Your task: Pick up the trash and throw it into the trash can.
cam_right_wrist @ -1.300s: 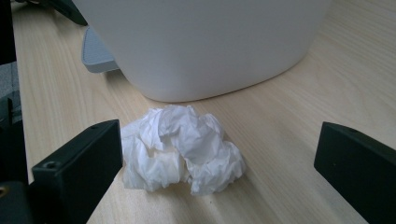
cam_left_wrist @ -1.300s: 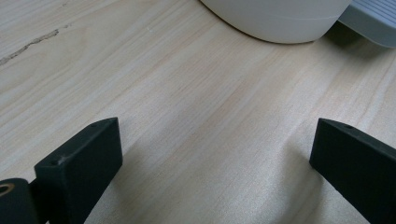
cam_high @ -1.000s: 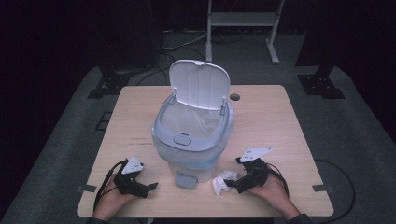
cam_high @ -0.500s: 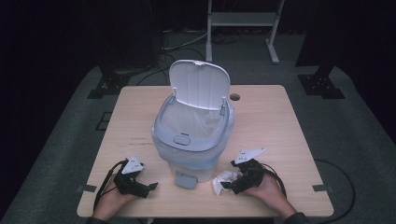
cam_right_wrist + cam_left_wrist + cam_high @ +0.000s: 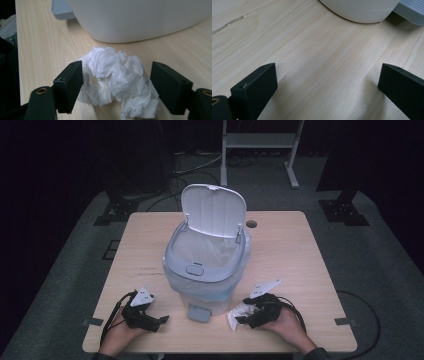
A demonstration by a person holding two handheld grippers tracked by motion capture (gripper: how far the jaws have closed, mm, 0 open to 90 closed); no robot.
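Observation:
A crumpled white tissue [image 5: 237, 314] lies on the wooden table [image 5: 290, 250], just right of the bin's foot pedal [image 5: 198, 313]. My right gripper [image 5: 246, 317] lies low on the table with the tissue [image 5: 115, 77] between its jaws. They have just been closing; the left pad [image 5: 71, 82] brushes the paper, but nothing looks squeezed. The white pedal bin [image 5: 207, 270] stands mid-table, lined with a clear bag, its lid [image 5: 214, 211] tipped up. My left gripper [image 5: 159, 322] rests at the front left, open over bare wood [image 5: 327, 85].
The bin's rounded base [image 5: 140, 17] and grey pedal [image 5: 61, 10] sit just beyond the tissue. The table's front edge lies close under both hands. A small round hole [image 5: 251, 224] marks the table behind the bin. Metal stand legs rise on the dark floor beyond.
My right gripper has slid left up to the tissue, which now sits between its narrowing jaws. The left gripper and the bin have not moved.

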